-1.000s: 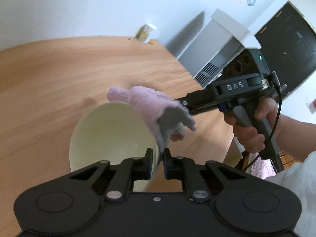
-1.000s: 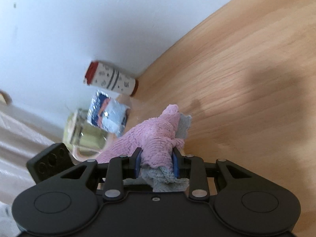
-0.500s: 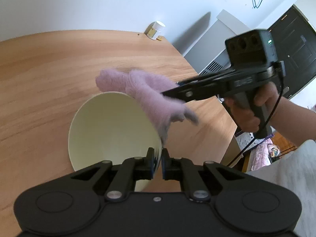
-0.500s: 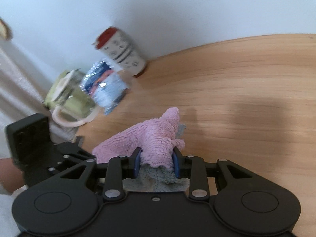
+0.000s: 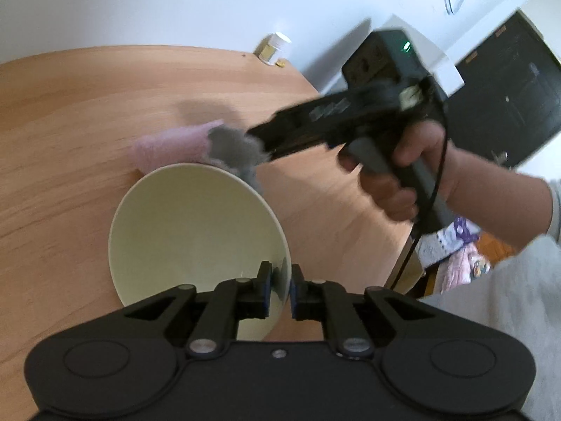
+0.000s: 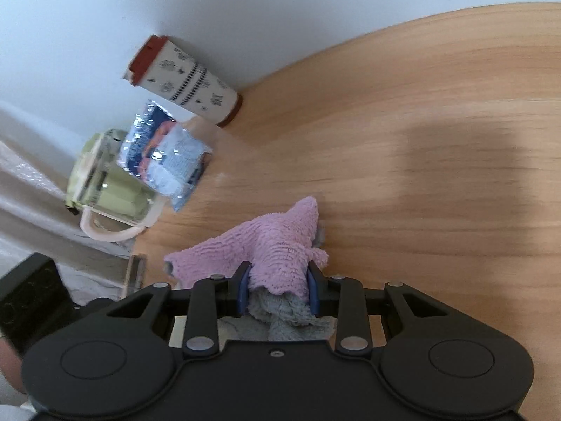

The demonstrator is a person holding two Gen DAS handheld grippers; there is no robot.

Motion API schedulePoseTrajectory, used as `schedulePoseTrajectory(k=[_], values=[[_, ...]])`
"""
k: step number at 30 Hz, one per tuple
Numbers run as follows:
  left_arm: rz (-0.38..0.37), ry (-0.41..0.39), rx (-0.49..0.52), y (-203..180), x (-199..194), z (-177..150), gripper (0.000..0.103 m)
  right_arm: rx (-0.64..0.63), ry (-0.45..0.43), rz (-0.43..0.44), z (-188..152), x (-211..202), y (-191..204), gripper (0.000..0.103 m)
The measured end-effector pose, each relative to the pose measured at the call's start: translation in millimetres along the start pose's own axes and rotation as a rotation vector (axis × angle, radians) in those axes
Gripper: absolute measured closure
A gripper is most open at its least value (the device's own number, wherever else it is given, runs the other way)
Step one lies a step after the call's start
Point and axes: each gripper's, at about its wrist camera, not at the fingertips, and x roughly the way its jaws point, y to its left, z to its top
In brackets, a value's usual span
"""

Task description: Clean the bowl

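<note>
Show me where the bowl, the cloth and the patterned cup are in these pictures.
bowl (image 5: 189, 231), left wrist view, on its pale inner wall.
cloth (image 6: 277, 242), right wrist view, on its pink side ahead of the fingers.
patterned cup (image 6: 193, 80), right wrist view, on its white side.

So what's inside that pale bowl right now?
Nothing that shows: the bowl's inside looks bare. The pink cloth, held by the right gripper, sits beyond the far rim. The left gripper clamps the near rim and hides that bit.
</note>
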Motion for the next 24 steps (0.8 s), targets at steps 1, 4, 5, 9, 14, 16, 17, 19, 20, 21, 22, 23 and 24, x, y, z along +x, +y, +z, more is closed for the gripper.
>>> schedulePoseTrajectory(k=[1,4,5,9,14,16,17,19,20,21,22,23,24], values=[[-0.003,0.001,-0.005,1,0,-1,0.092,-0.002,0.001,0.039,-2,-6,3,0.067],[-0.007,0.001,-0.013,3,-2,-2,0.091,-0.019,0.021,0.098,-4,-10,9,0.067],[-0.007,0.0,-0.014,4,-2,-2,0.091,-0.015,0.026,0.084,-3,-6,9,0.067],[-0.004,-0.006,-0.023,5,-3,-3,0.091,-0.001,0.046,0.025,1,10,6,0.067],[-0.005,0.0,-0.037,4,-3,-5,0.09,0.016,0.071,-0.044,5,28,3,0.067],[-0.011,0.005,-0.059,5,-4,-5,0.09,0.029,0.067,-0.029,1,22,0,0.067],[-0.016,0.003,-0.082,7,-4,-4,0.089,0.037,0.064,-0.018,-1,19,-1,0.067],[-0.028,-0.026,-0.126,12,-8,-1,0.075,0.049,0.061,0.012,-3,13,-3,0.067],[-0.034,-0.039,-0.142,13,-10,0,0.071,0.057,0.059,0.033,-5,9,-4,0.067],[-0.049,-0.062,-0.166,15,-14,2,0.069,0.06,0.059,0.052,-7,4,-4,0.067],[-0.065,-0.089,-0.192,17,-18,4,0.069,0.044,0.063,0.06,-11,1,-3,0.067],[-0.071,-0.109,-0.21,19,-22,5,0.068,0.036,0.067,0.061,-12,0,-1,0.067],[-0.069,-0.128,-0.222,21,-25,5,0.067,0.028,0.073,0.064,-13,-1,0,0.067]])
